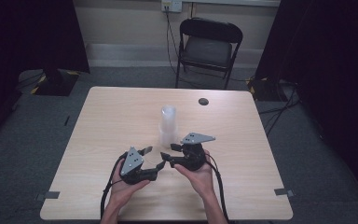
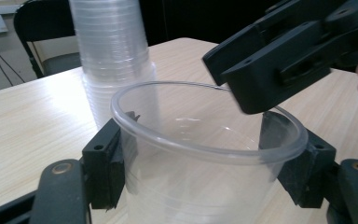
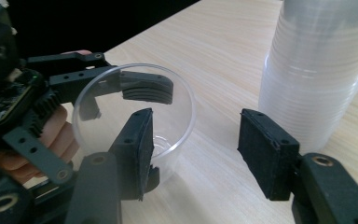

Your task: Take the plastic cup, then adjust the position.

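Clear cup [image 2: 205, 154], seemingly empty, clamped in left gripper [image 2: 205, 163]; right gripper [image 3: 193, 149] parted beside stack [image 3: 319, 70].

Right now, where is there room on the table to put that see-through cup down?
The table is bare left of the cup stack, and on its right side below the dark round spot. It is crowded in the near middle, where the left tongs grip the single cup beside the open right tongs.
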`<state>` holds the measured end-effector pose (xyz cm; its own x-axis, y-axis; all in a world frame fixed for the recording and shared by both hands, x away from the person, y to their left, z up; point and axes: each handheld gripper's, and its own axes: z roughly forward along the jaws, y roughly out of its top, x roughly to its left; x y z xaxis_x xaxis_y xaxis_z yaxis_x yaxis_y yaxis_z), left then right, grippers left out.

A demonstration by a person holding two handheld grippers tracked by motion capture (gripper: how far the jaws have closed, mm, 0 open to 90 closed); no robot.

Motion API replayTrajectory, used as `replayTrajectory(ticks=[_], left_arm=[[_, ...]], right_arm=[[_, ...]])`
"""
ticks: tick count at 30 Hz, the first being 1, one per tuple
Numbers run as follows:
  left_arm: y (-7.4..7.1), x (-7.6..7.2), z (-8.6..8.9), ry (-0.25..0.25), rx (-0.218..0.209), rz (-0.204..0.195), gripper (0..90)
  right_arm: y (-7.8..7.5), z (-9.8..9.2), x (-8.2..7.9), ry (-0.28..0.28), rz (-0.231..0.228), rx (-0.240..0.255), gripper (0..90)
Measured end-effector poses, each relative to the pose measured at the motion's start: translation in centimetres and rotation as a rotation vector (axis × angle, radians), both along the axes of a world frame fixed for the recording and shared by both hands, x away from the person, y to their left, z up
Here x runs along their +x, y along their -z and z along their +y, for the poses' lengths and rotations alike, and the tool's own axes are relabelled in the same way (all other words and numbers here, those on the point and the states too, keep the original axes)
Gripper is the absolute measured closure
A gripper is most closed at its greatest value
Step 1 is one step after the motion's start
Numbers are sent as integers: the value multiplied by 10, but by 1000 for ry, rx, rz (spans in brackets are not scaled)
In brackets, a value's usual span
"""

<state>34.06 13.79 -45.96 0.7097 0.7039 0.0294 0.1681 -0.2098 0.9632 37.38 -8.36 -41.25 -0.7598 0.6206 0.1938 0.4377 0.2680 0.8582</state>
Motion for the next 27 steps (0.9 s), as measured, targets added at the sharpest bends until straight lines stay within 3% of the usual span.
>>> replayTrajectory(ticks=[10,13,20,27], left_arm=[[-1,9,14,-62,-28,-7,282],[-4,11,17,-99,-15,-25,282],[-13,20,24,-109,-55,-12,283],[-18,29,30,-132,-53,-21,282]], right_arm=[[-3,-5,-6,4,-36,10,422],[-1,-8,-7,10,-34,11,421],[4,-17,-8,32,-30,13,419],[8,-27,-11,51,-24,17,419]])
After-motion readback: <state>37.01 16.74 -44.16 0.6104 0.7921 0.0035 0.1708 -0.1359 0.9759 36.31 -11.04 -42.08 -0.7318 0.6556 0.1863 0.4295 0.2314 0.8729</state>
